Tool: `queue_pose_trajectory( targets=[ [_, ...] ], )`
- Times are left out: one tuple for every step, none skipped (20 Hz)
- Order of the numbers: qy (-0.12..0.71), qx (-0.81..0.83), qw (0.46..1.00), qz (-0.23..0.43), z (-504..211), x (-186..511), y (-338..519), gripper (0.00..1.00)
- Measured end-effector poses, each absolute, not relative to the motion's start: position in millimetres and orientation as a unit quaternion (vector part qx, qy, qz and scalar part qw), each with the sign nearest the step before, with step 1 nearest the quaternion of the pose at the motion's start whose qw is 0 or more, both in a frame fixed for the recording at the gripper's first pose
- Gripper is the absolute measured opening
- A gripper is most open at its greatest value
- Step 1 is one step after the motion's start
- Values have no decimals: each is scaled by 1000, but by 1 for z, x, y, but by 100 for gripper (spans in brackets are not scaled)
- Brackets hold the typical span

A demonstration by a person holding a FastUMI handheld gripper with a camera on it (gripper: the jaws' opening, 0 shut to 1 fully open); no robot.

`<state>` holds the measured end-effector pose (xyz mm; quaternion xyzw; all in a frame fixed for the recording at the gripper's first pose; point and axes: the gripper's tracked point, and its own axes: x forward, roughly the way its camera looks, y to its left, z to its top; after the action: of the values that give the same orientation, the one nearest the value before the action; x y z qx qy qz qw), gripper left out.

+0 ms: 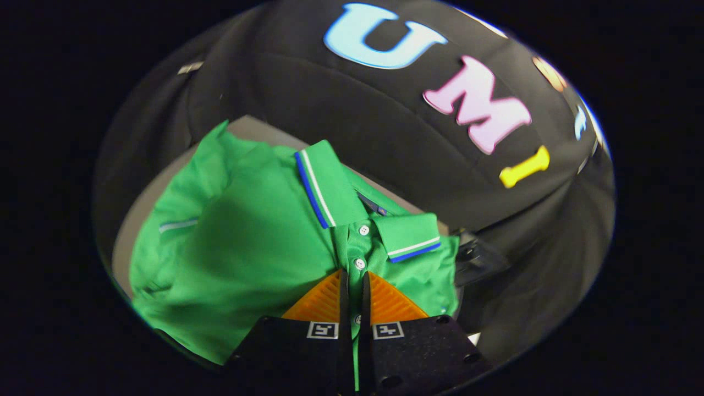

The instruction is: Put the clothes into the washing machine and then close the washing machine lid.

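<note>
**Gripper pinched on the green shirt's button strip**

A green polo shirt [247,242] fills the lower left and centre of the frame, crumpled on a pale surface [250,127] that shows at its upper edge. Its collar [322,184], edged in blue and white, lies open toward the centre. The gripper [352,278] sits at the bottom centre, its orange fingers [319,301] nearly together with the placket fabric between them; they seem to press on it, though blur hides the contact.

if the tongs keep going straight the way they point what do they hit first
The green polo shirt: the tongs, nearly shut, already pinch its button placket, so the collar lies just ahead, though depth is unclear.
</note>
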<state>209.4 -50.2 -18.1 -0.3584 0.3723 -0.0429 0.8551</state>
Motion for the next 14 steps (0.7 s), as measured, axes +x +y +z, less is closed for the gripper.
queue_pose_trajectory(
  targets=[
    [367, -376, 849, -52, -20, 202, -47, 8],
    [365, -377, 849, -53, -21, 199, -46, 8],
    [367, -366, 854, -52, -23, 199, -45, 8],
    [370, -341, 863, -50, -26, 198, -44, 8],
    [373, -316, 871, -47, -29, 199, -42, 8],
    [375, -294, 878, -44, -30, 201, -43, 8],
    [374, -281, 883, -41, -26, 205, -43, 8],
    [369, -277, 887, -39, -25, 206, -43, 8],
    [362, -278, 889, -40, -24, 208, -44, 8],
    [354, -280, 891, -43, -24, 208, -44, 8],
    [345, -277, 896, -45, -23, 207, -42, 8],
    [338, -269, 901, -45, -23, 208, -42, 8],
    [329, -259, 907, -43, -21, 208, -41, 8],
    [320, -247, 914, -42, -16, 206, -41, 8]
  ],
)
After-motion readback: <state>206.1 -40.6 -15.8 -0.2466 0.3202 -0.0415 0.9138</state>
